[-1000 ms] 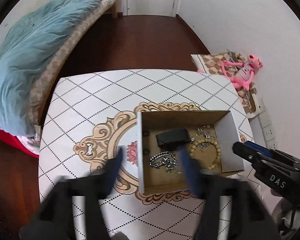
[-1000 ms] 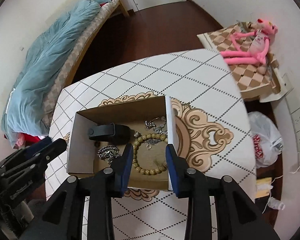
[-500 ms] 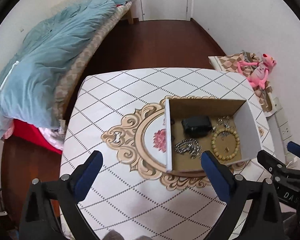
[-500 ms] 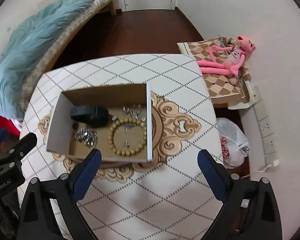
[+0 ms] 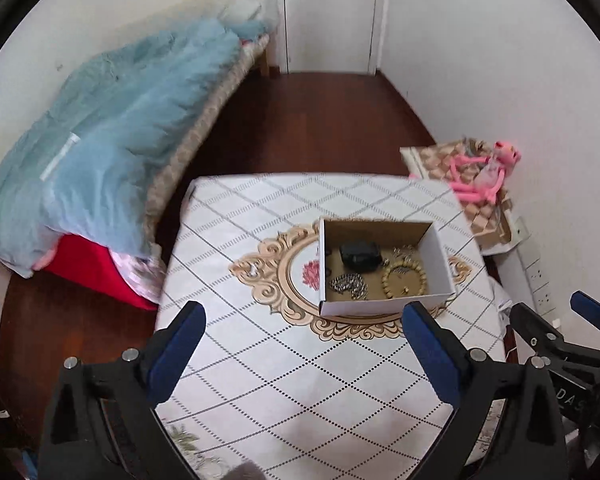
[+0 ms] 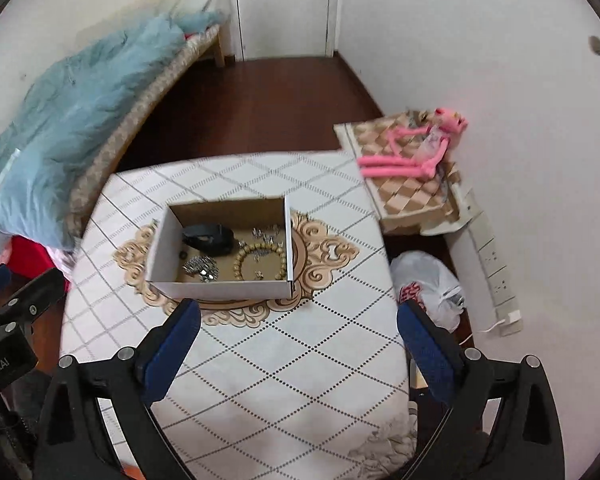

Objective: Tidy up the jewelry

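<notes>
An open cardboard box (image 5: 438, 264) (image 6: 162, 248) stands on the patterned table (image 5: 300, 380) (image 6: 280, 380). Inside lie a black case (image 5: 359, 255) (image 6: 210, 238), a silver chain (image 5: 347, 284) (image 6: 201, 267), a wooden bead bracelet (image 5: 404, 279) (image 6: 260, 262) and small silver pieces (image 6: 265, 233). My left gripper (image 5: 302, 352) is open and empty, well back from the box over the near table. My right gripper (image 6: 298, 350) is open and empty too, also near the table's front. Each gripper shows at the other view's edge.
A bed with a blue quilt (image 5: 112, 148) lies to the left. A pink plush toy (image 6: 412, 148) sits on a checked box at the right. A white plastic bag (image 6: 428, 284) and a power strip (image 6: 496, 268) lie on the floor right of the table.
Both grippers have opened wide and pulled back and up from the box. The jewelry lies still in the box.
</notes>
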{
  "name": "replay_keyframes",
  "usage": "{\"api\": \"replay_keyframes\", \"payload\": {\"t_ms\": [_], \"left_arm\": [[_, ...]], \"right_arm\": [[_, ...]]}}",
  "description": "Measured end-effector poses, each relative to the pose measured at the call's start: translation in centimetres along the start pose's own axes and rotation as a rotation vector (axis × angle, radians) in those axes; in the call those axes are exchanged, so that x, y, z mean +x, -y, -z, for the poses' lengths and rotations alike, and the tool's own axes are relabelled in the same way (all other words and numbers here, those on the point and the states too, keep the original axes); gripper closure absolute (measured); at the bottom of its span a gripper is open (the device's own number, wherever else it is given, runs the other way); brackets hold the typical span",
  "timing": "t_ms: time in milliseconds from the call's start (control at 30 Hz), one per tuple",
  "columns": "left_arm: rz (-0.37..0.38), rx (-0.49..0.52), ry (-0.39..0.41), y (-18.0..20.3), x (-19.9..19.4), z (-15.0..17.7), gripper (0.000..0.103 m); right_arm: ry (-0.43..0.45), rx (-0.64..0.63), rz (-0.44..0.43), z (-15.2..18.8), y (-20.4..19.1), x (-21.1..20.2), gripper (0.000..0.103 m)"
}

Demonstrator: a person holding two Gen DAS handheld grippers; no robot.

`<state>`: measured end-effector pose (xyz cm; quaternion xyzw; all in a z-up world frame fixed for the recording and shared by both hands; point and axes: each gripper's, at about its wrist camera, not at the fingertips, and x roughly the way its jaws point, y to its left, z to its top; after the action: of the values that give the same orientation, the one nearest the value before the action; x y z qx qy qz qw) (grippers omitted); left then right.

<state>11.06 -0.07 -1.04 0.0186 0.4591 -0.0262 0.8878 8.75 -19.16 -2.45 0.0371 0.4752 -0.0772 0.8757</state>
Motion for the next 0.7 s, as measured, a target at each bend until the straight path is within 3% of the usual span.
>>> {"api": "replay_keyframes", "payload": {"t_ms": [233, 433, 700], "left_arm": [[0.001, 0.011, 0.106, 0.0, -7.3, -0.1, 0.003], [0.030, 0.001, 0.121, 0.0, -10.8, 0.4, 0.003], [0.040, 0.013, 0.128, 0.3, -13.1, 1.2, 0.003]], "right_arm": [[0.112, 0.002, -0.003, 0.7, 0.3, -8.3, 0.003], [0.181, 0.006, 0.004, 1.3, 0.8, -14.1, 0.003], [0.189, 0.019, 0.013, 2.3, 1.3, -16.9, 0.003]]}}
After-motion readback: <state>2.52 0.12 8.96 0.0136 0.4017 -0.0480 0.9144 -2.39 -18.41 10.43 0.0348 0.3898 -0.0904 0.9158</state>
